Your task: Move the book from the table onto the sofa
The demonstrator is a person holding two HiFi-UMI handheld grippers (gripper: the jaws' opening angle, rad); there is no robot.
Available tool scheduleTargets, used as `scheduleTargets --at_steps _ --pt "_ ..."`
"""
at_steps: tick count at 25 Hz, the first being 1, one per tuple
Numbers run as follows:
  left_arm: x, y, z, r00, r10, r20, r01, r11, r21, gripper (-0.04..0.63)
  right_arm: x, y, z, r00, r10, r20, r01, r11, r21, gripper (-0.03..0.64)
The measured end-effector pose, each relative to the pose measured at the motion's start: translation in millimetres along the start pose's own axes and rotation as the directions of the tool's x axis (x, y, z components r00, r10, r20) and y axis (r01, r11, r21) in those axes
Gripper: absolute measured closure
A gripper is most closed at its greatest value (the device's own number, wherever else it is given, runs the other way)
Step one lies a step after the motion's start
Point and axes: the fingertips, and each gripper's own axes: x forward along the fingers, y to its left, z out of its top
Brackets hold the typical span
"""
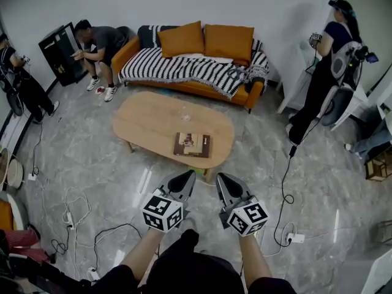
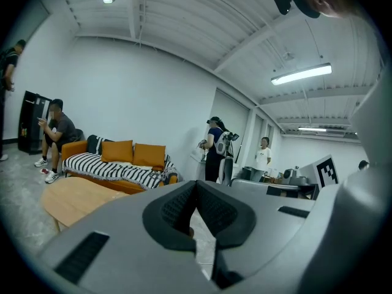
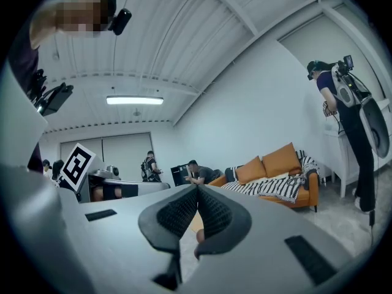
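Book [image 1: 192, 144]: lies flat on the bench [image 1: 147, 118], near its front edge, nothing touching it.
Bench: oval, pale wood, standing on the grey floor [image 1: 79, 158].
Sofa [image 1: 124, 51]: just past the bench's far side, orange, with a striped throw [image 1: 184, 69] over it.
Left claw [image 1: 186, 176]: short of the bench's front edge, jaws pressed together, holding nothing.
Right claw [image 1: 222, 178]: just beside the left claw, also off the bench, jaws pressed together, empty.

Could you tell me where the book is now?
In the head view, the book lies on the wooden table, near its nearer edge, with the sofa beyond it.
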Motion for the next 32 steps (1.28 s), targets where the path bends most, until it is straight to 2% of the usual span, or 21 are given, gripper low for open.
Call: scheduleTargets --at_steps 12,20,32 --pt "49.3 69.9 22.4 0.999 -0.039 -0.027 0.039 0.999 -0.012 0.581 78.7 -32.2 15.9 0.999 -0.049 0.002 0.049 0.999 0.0 0.592" --pt "70.1 89.3 17.4 0.998 -0.042 -0.043 0.041 0.999 -0.03 0.581 95.2 -52.8 11.9 0.998 -0.066 -0.01 0.066 0.998 0.002 0.592" --pt "117.1 127.6 11.1 0.997 0.001 -0.079 -0.006 0.998 -0.055 0.581 145.3 -106.5 14.5 0.999 -0.038 -0.036 0.038 0.999 0.012 0.592"
